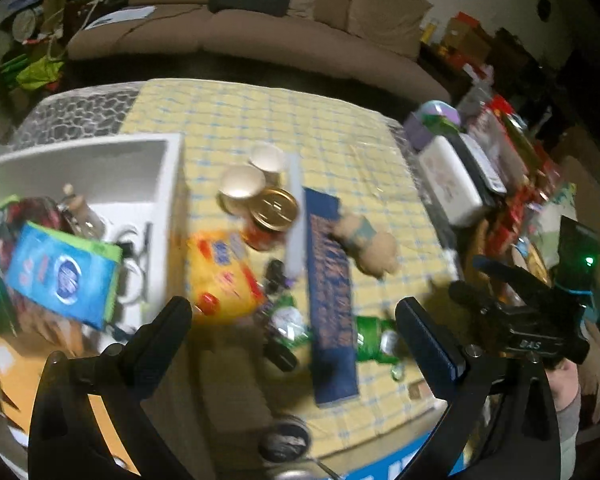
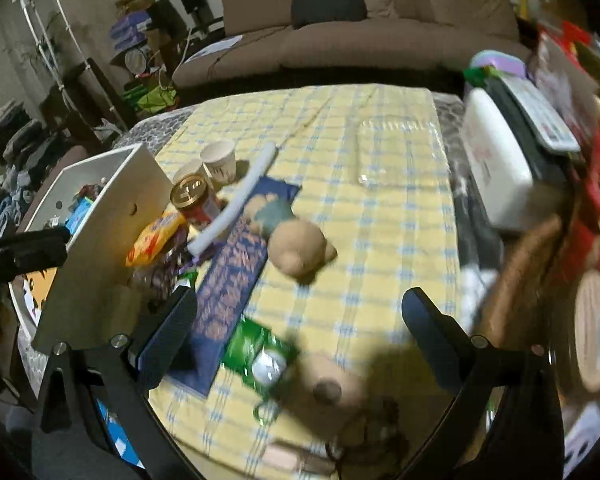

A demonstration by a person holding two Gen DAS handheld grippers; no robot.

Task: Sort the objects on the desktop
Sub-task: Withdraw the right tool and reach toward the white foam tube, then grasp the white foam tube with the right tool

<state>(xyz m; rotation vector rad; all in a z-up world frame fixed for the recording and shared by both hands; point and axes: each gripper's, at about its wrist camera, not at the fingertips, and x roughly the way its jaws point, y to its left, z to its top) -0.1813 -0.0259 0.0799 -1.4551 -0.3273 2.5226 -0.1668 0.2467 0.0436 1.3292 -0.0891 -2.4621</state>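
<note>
My left gripper (image 1: 294, 312) is open and empty above the near part of the table with the yellow checked cloth (image 1: 320, 128). Under it lie a yellow snack bag (image 1: 224, 272), a long blue box (image 1: 330, 292), a green packet (image 1: 374, 338) and a gold-lidded jar (image 1: 274, 210). A tan plush toy (image 1: 370, 246) lies right of the blue box. My right gripper (image 2: 300, 312) is open and empty over the green packet (image 2: 260, 350), with the plush toy (image 2: 298, 246) and blue box (image 2: 236, 276) ahead.
A white storage box (image 1: 168, 184) at left holds a blue carton (image 1: 66, 274) and other items; it also shows in the right wrist view (image 2: 100, 252). Two paper cups (image 1: 256, 172) and a white tube (image 2: 236, 198) stand mid-table. Cluttered boxes (image 2: 496, 160) line the right edge. A sofa (image 1: 260, 32) is behind.
</note>
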